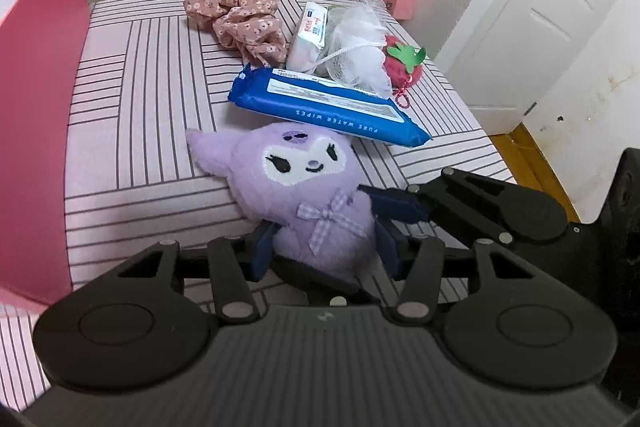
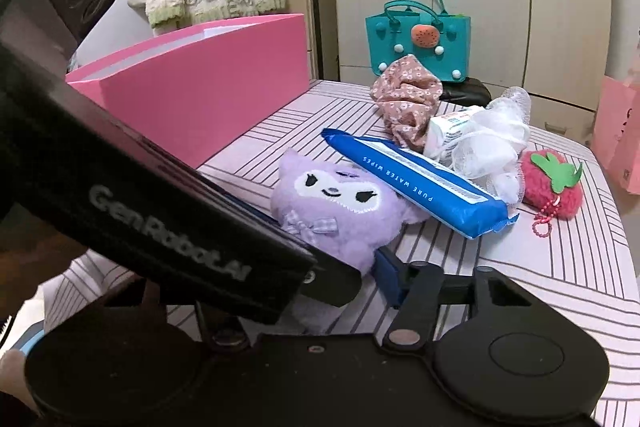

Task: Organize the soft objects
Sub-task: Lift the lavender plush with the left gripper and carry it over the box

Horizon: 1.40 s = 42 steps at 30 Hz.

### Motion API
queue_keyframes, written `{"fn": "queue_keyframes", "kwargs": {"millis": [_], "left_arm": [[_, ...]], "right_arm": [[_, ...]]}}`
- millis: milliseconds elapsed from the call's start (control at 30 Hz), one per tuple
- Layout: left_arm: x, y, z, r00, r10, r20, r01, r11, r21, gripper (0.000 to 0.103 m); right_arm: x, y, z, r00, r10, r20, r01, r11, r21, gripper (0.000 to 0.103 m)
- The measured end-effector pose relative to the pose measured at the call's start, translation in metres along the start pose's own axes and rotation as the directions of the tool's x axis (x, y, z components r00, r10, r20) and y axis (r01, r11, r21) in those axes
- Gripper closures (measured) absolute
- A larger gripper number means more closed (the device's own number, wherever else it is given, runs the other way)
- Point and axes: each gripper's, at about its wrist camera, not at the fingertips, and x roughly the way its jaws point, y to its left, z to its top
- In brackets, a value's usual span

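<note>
My left tongs (image 1: 324, 251) pinch the purple plush (image 1: 308, 203) at its lower body, low centre of frame, on the striped table (image 1: 132, 131). Right tongs (image 1: 394, 205) sit at its side w/ a pad touching; whether they've got a real grip, can't tell. Risk: wipes pack (image 1: 328, 103) leans on the plush's head, so lifting may drag it off the table. Pink box (image 1: 40, 131) waits far left.
</note>
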Motion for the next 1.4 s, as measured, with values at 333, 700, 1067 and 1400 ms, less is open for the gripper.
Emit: {"fn": "queue_keyframes", "kwargs": {"millis": [333, 700, 1067, 1400], "left_arm": [[-0.015, -0.006, -0.013, 0.999, 0.038, -0.023, -0.039, 0.999, -0.016, 0.053], [-0.046, -0.006, -0.022, 0.997, 0.014, -0.070, -0.018, 0.998, -0.058, 0.053], [-0.085, -0.001, -0.034, 0.996, -0.026, -0.090, 0.018, 0.997, -0.080, 0.053], [-0.128, 0.009, -0.042, 0.999, -0.018, -0.042, 0.013, 0.995, -0.103, 0.053]], "right_arm": [[-0.010, 0.013, -0.001, 0.999, 0.040, -0.028, -0.040, 0.999, 0.003, 0.047], [-0.031, 0.036, 0.009, 0.993, 0.073, -0.093, -0.076, 0.997, -0.022, 0.047], [-0.057, 0.063, 0.022, 0.987, 0.119, -0.106, -0.128, 0.989, -0.079, 0.047], [-0.079, 0.102, 0.041, 0.986, 0.137, -0.091, -0.152, 0.968, -0.201, 0.048]]}}
